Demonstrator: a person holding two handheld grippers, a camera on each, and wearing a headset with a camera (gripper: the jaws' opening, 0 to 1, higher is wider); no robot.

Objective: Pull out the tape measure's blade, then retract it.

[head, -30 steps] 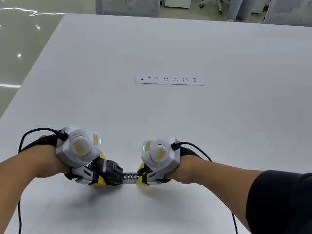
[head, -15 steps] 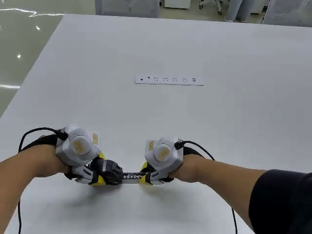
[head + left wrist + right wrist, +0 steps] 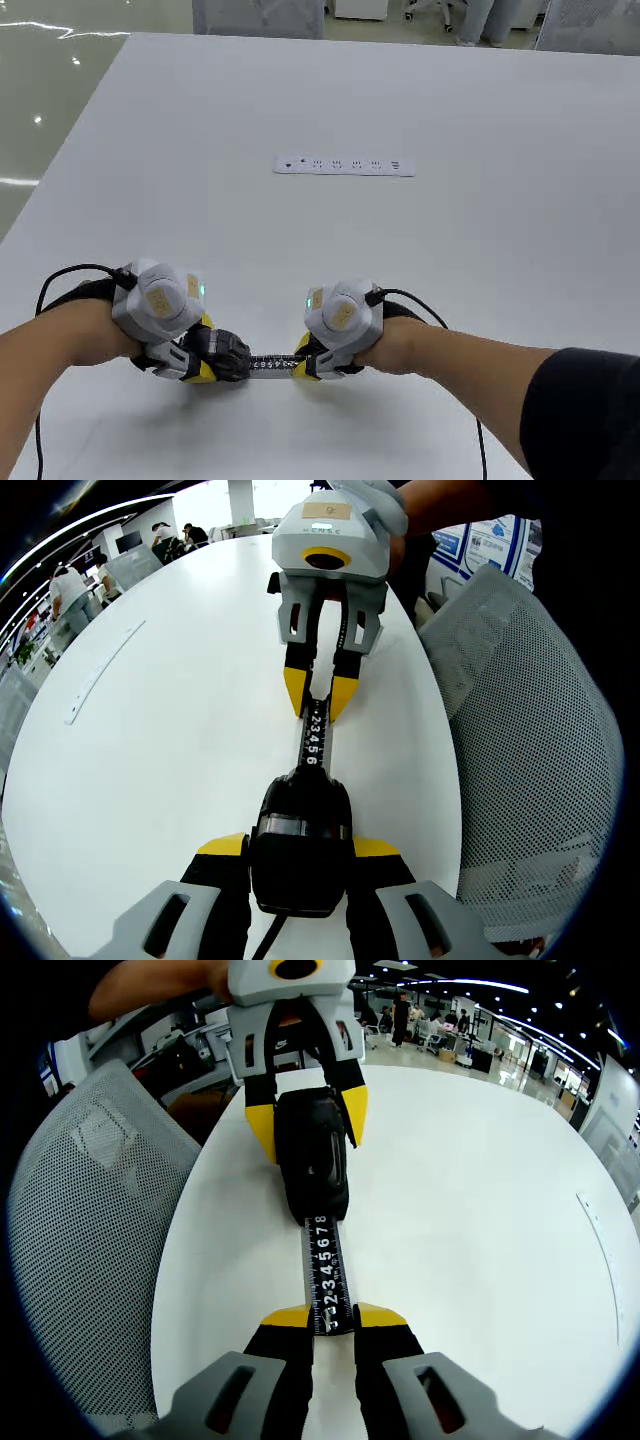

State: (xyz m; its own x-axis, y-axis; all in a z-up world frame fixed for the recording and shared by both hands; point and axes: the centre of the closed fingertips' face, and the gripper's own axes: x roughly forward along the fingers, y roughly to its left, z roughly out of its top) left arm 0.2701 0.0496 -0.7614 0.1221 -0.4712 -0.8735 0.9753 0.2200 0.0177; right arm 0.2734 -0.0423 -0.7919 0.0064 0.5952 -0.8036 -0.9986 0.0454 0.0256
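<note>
Left tool [image 3: 300, 846] is clamping the black tape measure [image 3: 300, 825] by its sides. Jaws are standing apart by the width of the case, yellow pads pressing on both flanks. Tape measure is lying on the white desk [image 3: 450, 120] near the front edge, close to the person.

Right tool [image 3: 333, 1317] is pinching the blade [image 3: 322, 1260] at its tip end, jaws nearly closed with just the blade between them. Blade is running straight between the two tools, low over the desk. Printed numbers up to 8 are reading in the right gripper view. Tools are facing each other, not touching.

Power strip [image 3: 345, 165] is lying further back at mid-desk, well apart from the work. Grey mesh chair [image 3: 520, 730] is sitting just beside the desk edge.

Versus 1.0 s ago:
- Right tool is sitting further to the person's right.
- The gap to the tape measure is wider and more blade is showing.
- Left tool and tape measure are keeping roughly the same spot.
- Power strip is shifting only slightly in frame, which looks like camera motion.
</note>
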